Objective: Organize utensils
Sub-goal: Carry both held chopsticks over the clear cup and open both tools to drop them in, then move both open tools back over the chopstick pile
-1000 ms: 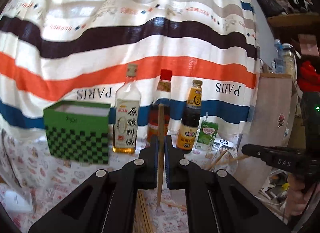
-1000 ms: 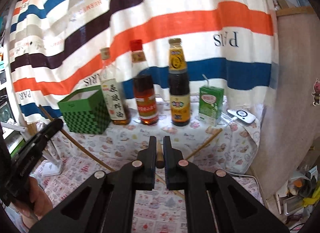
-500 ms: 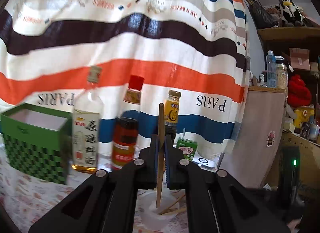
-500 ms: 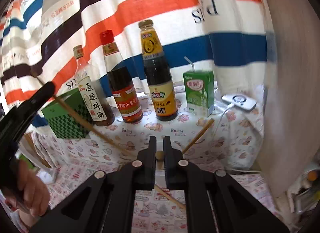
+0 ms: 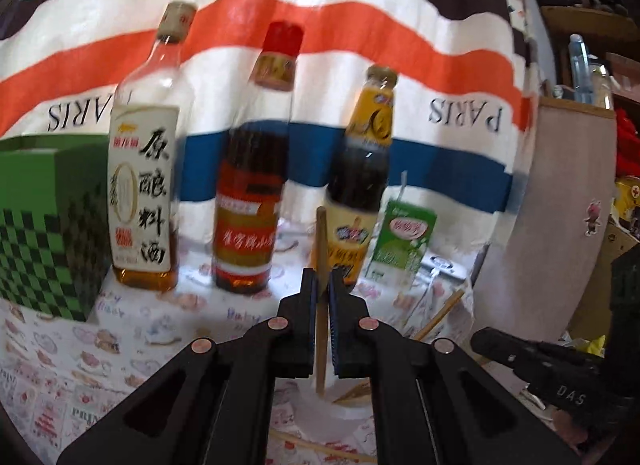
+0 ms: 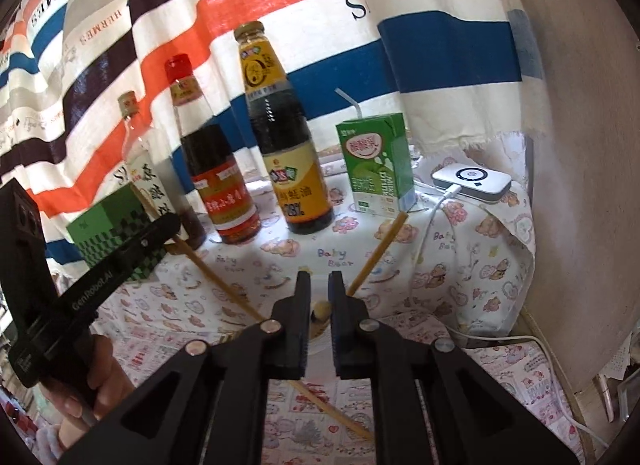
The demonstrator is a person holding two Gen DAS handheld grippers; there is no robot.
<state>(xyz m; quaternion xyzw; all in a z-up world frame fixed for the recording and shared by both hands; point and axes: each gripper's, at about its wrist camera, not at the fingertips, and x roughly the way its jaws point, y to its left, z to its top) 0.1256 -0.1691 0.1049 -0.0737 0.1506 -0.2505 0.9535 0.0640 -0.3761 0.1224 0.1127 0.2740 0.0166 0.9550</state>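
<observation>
Both my claws have dropped toward the white cup [image 5: 340, 413] before the bottles [image 6: 288, 153]. Left claw [image 5: 323, 329] stays clamped on an upright chopstick [image 5: 321, 265], tip over the cup's mouth. Right claw [image 6: 320, 305] has just been opening around its chopstick [image 6: 321, 308], letting it into the cup. More chopsticks [image 6: 376, 253] lie on the cloth.
</observation>
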